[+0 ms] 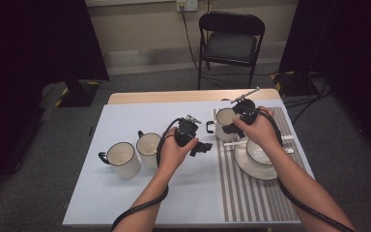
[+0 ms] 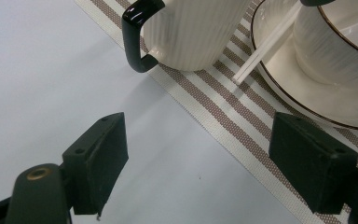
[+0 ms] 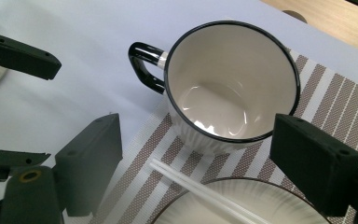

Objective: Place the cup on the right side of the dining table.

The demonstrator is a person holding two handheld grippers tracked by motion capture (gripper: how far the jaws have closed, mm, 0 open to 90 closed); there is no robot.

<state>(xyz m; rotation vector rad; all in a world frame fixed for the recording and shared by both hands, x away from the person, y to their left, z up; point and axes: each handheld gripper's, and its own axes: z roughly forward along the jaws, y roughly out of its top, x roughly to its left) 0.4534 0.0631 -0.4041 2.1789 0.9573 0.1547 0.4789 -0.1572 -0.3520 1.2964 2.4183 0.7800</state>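
A cream mug [image 1: 223, 122] with a black rim and handle stands on the near-left corner of a brown-striped placemat [image 1: 251, 193]. My right gripper [image 1: 232, 127] hovers open above it, and the mug [image 3: 233, 79] lies empty between and beyond its jaws [image 3: 200, 154]. My left gripper [image 1: 203, 147] is open just left of the placemat, low over the pale blue mat. It looks at the same mug's ribbed side [image 2: 191, 32] and black handle [image 2: 133, 42]. Nothing sits between its jaws [image 2: 205, 149].
A bowl [image 1: 260, 151] sits on a plate [image 1: 244, 166] on the placemat, with white chopsticks [image 1: 235, 143] resting across the plate's rim. Two more cream mugs [image 1: 121, 159] [image 1: 148, 146] stand on the left of the pale blue mat [image 1: 125, 121]. A folding chair [image 1: 229, 43] stands beyond the table.
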